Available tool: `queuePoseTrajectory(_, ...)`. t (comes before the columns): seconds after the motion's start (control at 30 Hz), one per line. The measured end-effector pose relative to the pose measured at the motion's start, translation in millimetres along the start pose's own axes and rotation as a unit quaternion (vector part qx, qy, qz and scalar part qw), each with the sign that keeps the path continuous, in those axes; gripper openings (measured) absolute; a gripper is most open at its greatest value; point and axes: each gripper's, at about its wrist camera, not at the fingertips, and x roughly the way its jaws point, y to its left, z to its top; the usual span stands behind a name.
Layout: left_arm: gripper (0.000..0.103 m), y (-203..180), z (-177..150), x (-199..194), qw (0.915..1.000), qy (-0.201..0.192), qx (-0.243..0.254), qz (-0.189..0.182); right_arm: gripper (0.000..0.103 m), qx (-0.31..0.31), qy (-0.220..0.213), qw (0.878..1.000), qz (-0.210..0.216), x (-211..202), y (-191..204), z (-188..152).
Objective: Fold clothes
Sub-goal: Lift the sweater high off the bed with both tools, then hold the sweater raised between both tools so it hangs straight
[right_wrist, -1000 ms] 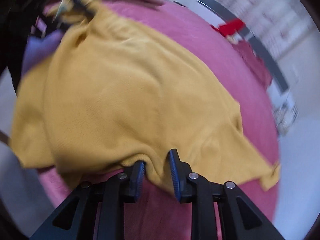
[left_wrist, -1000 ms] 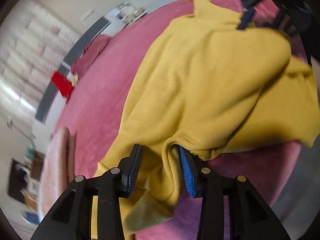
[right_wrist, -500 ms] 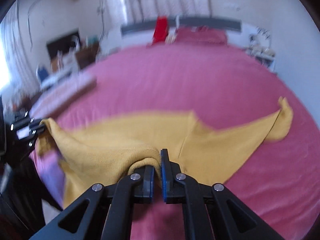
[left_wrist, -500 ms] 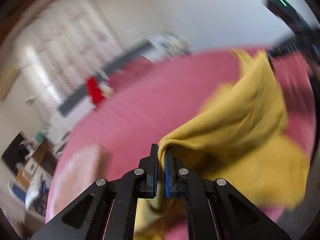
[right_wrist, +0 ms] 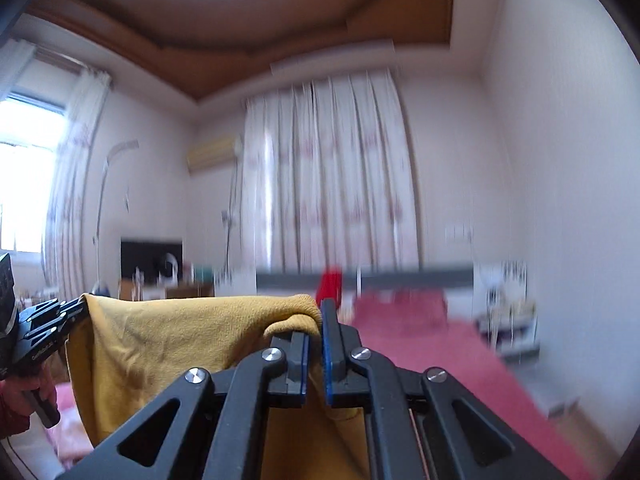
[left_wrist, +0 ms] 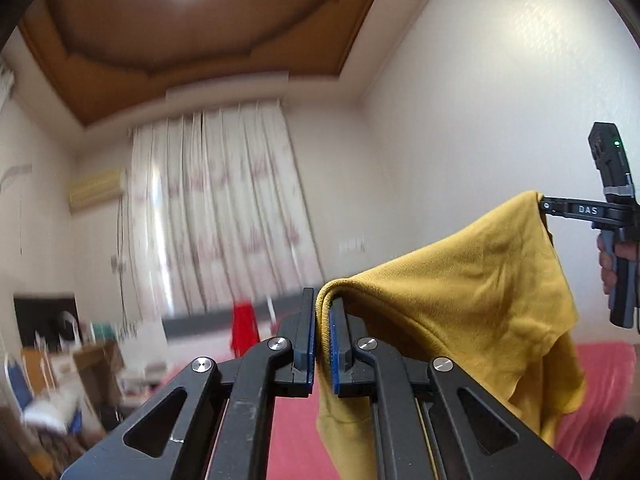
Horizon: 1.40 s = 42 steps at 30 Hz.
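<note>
A mustard-yellow knit garment hangs in the air, stretched between my two grippers above the pink bed. My left gripper is shut on one ribbed edge of it, low in the left wrist view. In that view the right gripper pinches the far corner at the right, with a hand on its handle. My right gripper is shut on the garment, whose cloth runs left to the left gripper. The lower part of the garment drops out of sight below both views.
The pink bed lies below, with a grey headboard and a red item at its far end. White patterned curtains cover the far wall. A cluttered desk and a dark screen stand at the left.
Both grippers closed on the garment's edge as it lay on the bed, then rose and tilted up to level. The garment now hangs between them, off the bed.
</note>
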Motion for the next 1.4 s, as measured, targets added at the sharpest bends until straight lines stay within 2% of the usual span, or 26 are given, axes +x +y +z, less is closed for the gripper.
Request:
queuePoseTrajectory(0.07,0.008,3,35,-18,0.9989,-0.046,0.01,0.007,0.004,-0.01,-0.035,0.999,-0.001,-11,3,30)
queuePoseTrajectory(0.1,0.01,2,44,-28,0.9985,-0.052,0.014,0.009,0.004,-0.014,-0.042,0.999,-0.002,-18,6,34)
queuePoseTrajectory(0.2,0.01,-3,44,-47,0.9988,-0.041,0.025,0.007,0.004,-0.023,-0.058,0.998,-0.005,-36,14,44)
queuePoseTrajectory(0.27,0.01,-4,38,-58,0.9997,-0.02,0.015,-0.003,0.004,-0.019,-0.047,0.999,-0.006,-45,17,31)
queuePoseTrajectory(0.37,0.009,3,40,-76,1.0,-0.009,-0.003,0.001,0.004,-0.003,-0.032,0.999,0.005,-59,23,21)
queuePoseTrajectory(0.43,0.009,16,48,-102,0.9984,-0.037,-0.023,0.037,0.004,-0.001,-0.031,1.0,0.003,-73,27,18)
queuePoseTrajectory(0.5,0.009,24,58,-129,0.9967,-0.053,-0.044,0.042,0.004,0.009,-0.025,1.0,-0.003,-87,24,16)
queuePoseTrajectory(0.57,0.009,31,58,-146,0.9962,-0.051,-0.051,0.048,0.004,0.022,-0.01,1.0,-0.001,-93,20,8)
queuePoseTrajectory(0.63,0.01,31,42,-141,0.9971,-0.012,-0.072,0.02,0.004,0.009,0.016,1.0,-0.011,-91,22,-2)
queuePoseTrajectory(0.67,0.013,23,26,-131,0.9964,0.015,-0.083,-0.001,0.004,-0.002,0.025,0.999,-0.022,-85,23,-8)
queuePoseTrajectory(0.7,0.027,15,11,-122,0.9944,0.042,-0.094,-0.023,0.004,-0.009,0.034,0.999,-0.029,-80,22,-14)
queuePoseTrajectory(0.73,0.045,6,-6,-113,0.9913,0.069,-0.103,-0.044,0.004,-0.008,0.039,0.999,-0.029,-76,21,-17)
queuePoseTrajectory(0.8,0.063,-27,-47,-97,0.9856,0.111,-0.099,-0.081,0.004,-0.005,0.043,0.999,-0.029,-68,21,-19)
queuePoseTrajectory(0.87,0.064,-66,-81,-83,0.9791,0.143,-0.082,-0.119,0.004,-0.002,0.048,0.998,-0.029,-61,20,-22)
queuePoseTrajectory(0.93,0.064,-107,-104,-78,0.9715,0.169,-0.042,-0.161,0.004,-0.004,0.051,0.998,-0.029,-53,19,-19)
queuePoseTrajectory(0.97,0.07,-131,-113,-79,0.9663,0.177,-0.019,-0.186,0.004,-0.006,0.052,0.998,-0.029,-48,19,-16)
queuePoseTrajectory(1.0,0.077,-153,-117,-83,0.9647,0.172,0.009,-0.199,0.004,-0.008,0.053,0.998,-0.03,-44,19,-14)
queuePoseTrajectory(1.07,0.078,-196,-124,-92,0.96,0.16,0.061,-0.222,0.004,-0.016,0.053,0.998,-0.032,-34,21,-9)
queuePoseTrajectory(1.17,0.084,-225,-118,-114,0.9668,0.095,0.093,-0.218,0.004,-0.035,0.051,0.998,-0.031,-22,31,-9)
queuePoseTrajectory(1.23,0.094,-240,-115,-120,0.9715,0.062,0.118,-0.197,0.004,-0.035,0.05,0.998,-0.026,-17,37,-11)
queuePoseTrajectory(1.33,0.095,-252,-119,-106,0.9774,0.053,0.152,-0.138,0.004,-0.03,0.051,0.998,-0.017,-11,44,-17)
queuePoseTrajectory(1.4,0.095,-257,-126,-91,0.979,0.056,0.16,-0.113,0.004,-0.024,0.052,0.998,-0.011,-10,48,-20)
